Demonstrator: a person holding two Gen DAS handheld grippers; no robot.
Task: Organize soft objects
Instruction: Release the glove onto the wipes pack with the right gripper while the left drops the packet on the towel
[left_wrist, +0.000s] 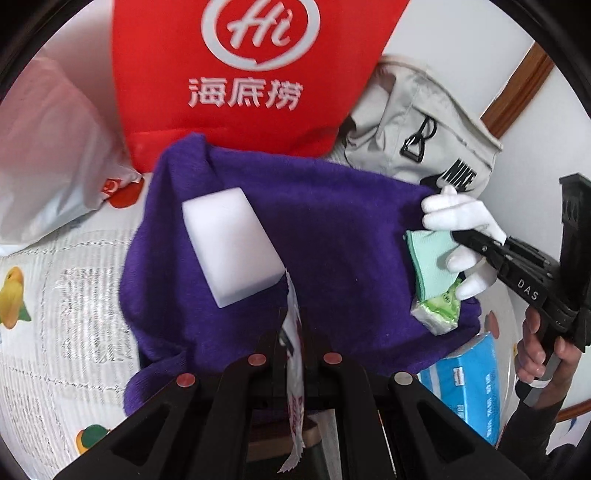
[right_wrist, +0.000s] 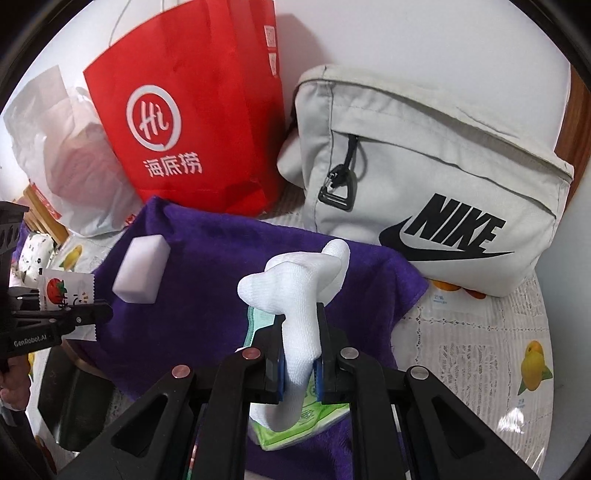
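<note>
Red bag (right_wrist: 192, 122), grey backpack (right_wrist: 424, 177) behind towel (right_wrist: 221, 258)

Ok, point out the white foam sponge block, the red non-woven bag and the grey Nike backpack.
white foam sponge block (left_wrist: 231, 245), left wrist view, top face.
red non-woven bag (right_wrist: 207, 122), right wrist view, front panel.
grey Nike backpack (right_wrist: 424, 147), right wrist view, front pocket.

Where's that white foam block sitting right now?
The white foam block lies on the purple towel, on its left part in both views, in front of the red bag and apart from both claws.
</note>
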